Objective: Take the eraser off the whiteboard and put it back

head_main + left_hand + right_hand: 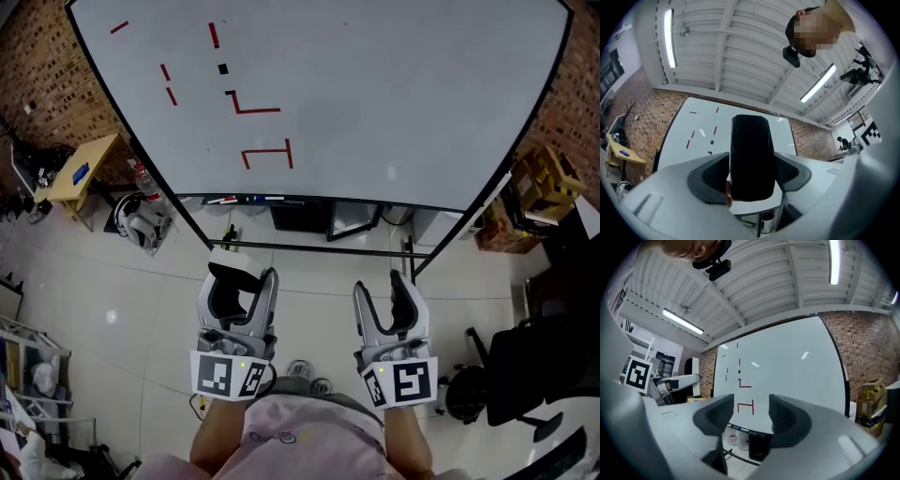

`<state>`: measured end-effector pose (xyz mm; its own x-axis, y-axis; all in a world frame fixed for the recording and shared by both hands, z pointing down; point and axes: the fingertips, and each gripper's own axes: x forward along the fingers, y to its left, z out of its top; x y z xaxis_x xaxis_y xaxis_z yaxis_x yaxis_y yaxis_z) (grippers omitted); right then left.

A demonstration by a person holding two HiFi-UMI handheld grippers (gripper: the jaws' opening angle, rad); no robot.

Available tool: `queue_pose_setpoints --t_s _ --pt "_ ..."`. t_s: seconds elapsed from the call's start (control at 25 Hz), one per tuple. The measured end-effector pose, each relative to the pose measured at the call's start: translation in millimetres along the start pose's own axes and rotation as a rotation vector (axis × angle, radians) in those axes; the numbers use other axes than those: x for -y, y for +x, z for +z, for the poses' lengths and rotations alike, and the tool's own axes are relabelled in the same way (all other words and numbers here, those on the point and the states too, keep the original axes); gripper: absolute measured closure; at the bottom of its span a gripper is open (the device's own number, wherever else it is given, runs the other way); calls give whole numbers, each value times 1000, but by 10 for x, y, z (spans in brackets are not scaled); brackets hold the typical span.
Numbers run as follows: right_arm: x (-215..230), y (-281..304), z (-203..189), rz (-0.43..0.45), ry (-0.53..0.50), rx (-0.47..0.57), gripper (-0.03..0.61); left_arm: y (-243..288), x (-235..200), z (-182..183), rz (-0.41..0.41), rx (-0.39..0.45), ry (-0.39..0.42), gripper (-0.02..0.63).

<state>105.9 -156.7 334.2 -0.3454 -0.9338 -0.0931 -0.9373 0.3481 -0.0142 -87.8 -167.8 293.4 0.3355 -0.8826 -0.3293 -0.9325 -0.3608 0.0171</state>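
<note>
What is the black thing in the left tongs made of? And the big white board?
The eraser in the left tongs looks like matte black felt or foam: its face shows fine ribs and no shine. The whiteboard looks like a smooth, glossy coated panel, perhaps painted metal or plastic: bright glints show on it in the right gripper view.

Wooden table (90, 163), cardboard boxes (544, 184), office chair (539, 364)
</note>
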Motion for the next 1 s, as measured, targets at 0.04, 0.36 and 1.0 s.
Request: queue_pose_setpoints --t_s 0.04,0.36,1.0 --pt "-25 -61 28 1 -3 5 351 -63 38 43 -4 6 -3 330" --pt "-304 -558 172 -28 -15 40 351 -607 169 286 -22 27 -19 330" --pt "-1376 -1704 312 -32 -39 52 351 -2021 328 810 -72 28 -32 330"
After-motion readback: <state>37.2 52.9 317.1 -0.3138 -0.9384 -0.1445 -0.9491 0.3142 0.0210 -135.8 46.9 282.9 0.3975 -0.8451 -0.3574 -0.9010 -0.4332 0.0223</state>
